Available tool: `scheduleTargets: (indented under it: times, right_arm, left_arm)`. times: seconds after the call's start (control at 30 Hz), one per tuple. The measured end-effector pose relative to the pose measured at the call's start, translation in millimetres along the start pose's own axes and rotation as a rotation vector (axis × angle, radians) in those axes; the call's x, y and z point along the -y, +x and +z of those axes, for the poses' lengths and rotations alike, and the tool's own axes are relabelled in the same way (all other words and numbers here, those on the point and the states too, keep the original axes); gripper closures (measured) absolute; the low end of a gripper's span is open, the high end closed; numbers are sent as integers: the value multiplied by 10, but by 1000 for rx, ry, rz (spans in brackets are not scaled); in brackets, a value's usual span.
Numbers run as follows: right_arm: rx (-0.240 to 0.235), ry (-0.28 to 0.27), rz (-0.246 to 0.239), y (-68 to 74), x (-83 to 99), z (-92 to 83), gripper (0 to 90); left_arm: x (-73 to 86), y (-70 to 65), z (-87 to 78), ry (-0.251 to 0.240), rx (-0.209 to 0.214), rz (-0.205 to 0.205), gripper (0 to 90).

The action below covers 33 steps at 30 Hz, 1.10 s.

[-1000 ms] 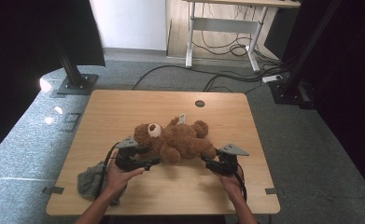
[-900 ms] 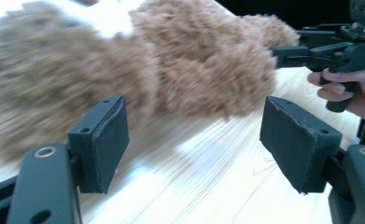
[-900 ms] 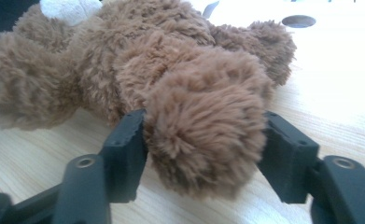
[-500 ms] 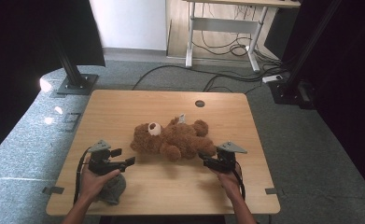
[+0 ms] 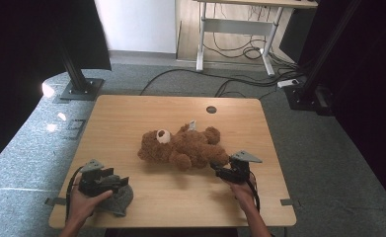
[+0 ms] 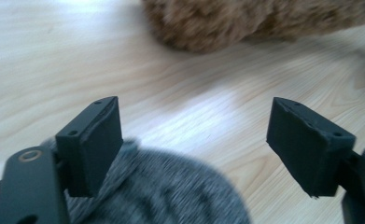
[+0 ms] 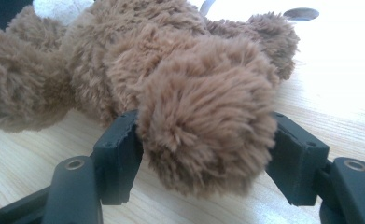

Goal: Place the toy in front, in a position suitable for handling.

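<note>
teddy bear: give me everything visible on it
The bear is brown plush with a pale muzzle and a small white tag by its upper side. It lies flat near the middle of the table, head toward the left in the high view, limbs splayed. In the right gripper view the right tool has one foot between its jaws, both pads against the fur. The left tool is apart from it.

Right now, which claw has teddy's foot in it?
The right claw: its pads squeeze the teddy bear's foot. The left claw stands open over a grey cloth.
</note>
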State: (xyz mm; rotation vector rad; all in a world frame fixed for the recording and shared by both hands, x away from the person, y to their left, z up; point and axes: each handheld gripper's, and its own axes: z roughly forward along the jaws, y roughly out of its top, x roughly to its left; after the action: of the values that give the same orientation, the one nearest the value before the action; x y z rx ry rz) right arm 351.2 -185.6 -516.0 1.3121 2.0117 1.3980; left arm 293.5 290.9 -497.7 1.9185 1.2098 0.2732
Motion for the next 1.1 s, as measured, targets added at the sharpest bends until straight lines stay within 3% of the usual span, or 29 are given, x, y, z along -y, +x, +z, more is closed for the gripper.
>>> scheduleTargets:
  times: [0.3, 0.6, 0.87, 0.97, 1.1]
  right_arm:
    - [-6, -12, 10, -15, 14, -50, 319]
    - [-10, -18, 19, -37, 34, -98, 310]
    - [-23, -7, 20, -48, 51, -95, 310]
    - [-21, -11, 26, -57, 54, -103, 310]
    - [-16, -14, 29, -68, 54, -104, 310]
  left_arm:
    - [211, 222, -158, 5, -76, -39, 154]
    - [332, 297, -88, 68, -77, -59, 89]
    - [377, 265, 19, 116, -103, -23, 59]
    - [379, 243, 52, 121, -122, -15, 61]
    - [392, 207, 86, 130, -167, 24, 84]
